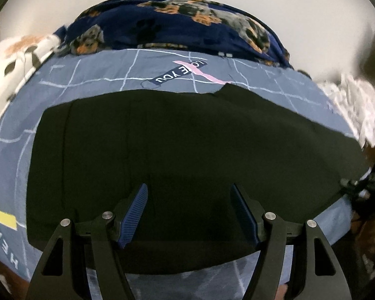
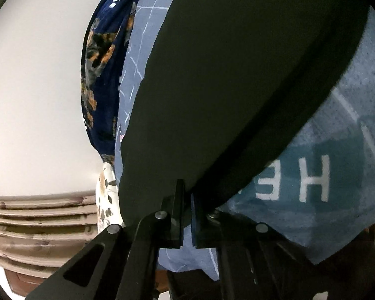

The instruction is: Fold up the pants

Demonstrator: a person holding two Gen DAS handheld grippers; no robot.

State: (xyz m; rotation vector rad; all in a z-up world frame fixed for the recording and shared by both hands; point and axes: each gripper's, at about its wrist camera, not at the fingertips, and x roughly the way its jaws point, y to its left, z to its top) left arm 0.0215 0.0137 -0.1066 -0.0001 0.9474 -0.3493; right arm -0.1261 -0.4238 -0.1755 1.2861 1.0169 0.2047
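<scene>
Item: black pants (image 1: 187, 150), one pair, laid flat on a bed covered by a grey-blue grid-printed sheet (image 1: 92, 75)

Position: spread across the middle of the sheet, long axis running side to side in the left wrist view; near edge of the cloth close to the bed's near edge, far edge short of the dark blue dog-print blanket (image 1: 177, 22) bunched along the bed's far edge

Relation to tongs: the cloth lies directly ahead of and beneath the left gripper (image 1: 189, 215), whose blue ribbed pads (image 1: 135, 215) stand spread above the near edge, nothing between them, no contact that can be made out. The right gripper (image 2: 186, 215) sits at one end of the garment, at the edge of the cloth, looking along its length; its jaws are pressed nearly together with the black edge running down into the narrow gap, so by appearance pinching the pants. The right hand is thus already at the cloth; the left is near but unengaged

Judgement: a fold likely needs the left tongs to drop onto the near edge and close, matching the right's hold

Appearance: matt, uniformly black, thin-looking fabric; faint lengthwise seam lines towards one end; far edge slightly stepped; lies mostly smooth, a lifted rim showing shadow beneath in the right wrist view

Other: white lettering (image 2: 295, 182) printed on the sheet beside the right tongs
</scene>
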